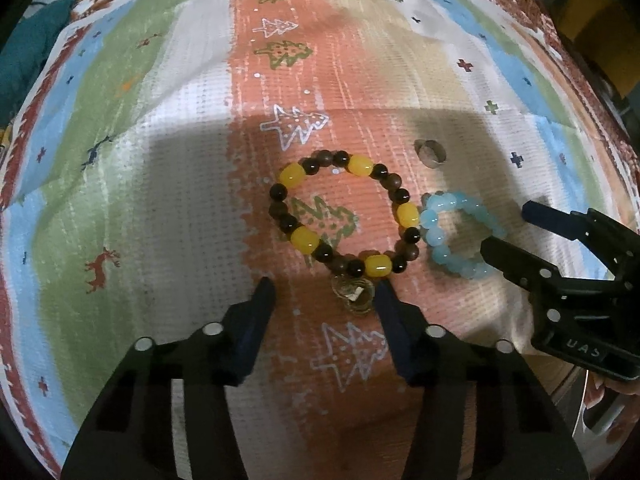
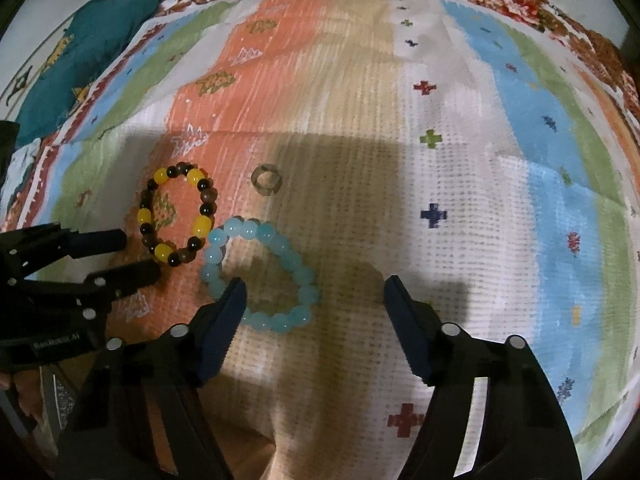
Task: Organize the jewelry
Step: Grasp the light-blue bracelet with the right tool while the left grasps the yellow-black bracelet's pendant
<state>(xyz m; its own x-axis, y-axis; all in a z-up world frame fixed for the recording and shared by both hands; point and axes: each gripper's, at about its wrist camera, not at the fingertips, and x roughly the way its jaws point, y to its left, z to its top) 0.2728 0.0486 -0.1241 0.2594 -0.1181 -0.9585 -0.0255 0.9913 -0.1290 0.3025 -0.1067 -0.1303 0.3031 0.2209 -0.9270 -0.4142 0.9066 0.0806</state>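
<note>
While two bracelets are lying side by side on the cloth, touching, each gripper is hovering over them with its jaws spread wide and holding nothing. The dark bracelet point(image 1: 344, 216) is showing five yellow beads among brown and black ones; the blue bracelet point(image 2: 258, 276) is sitting just right of it. One ring point(image 1: 430, 153) is resting beyond the two, apart from both. A small gold trinket point(image 1: 354, 294) is lying against the dark bracelet's near edge, just beside one finger of the left gripper point(image 1: 326, 296). The right gripper point(image 2: 316, 292) is reaching over the blue bracelet, one finger overlapping its near-left beads. The cloth point(image 2: 460, 160) is striped orange, white, blue and green, printed with trees and crosses. A teal fabric point(image 2: 92, 48) is bunching at the far left.
</note>
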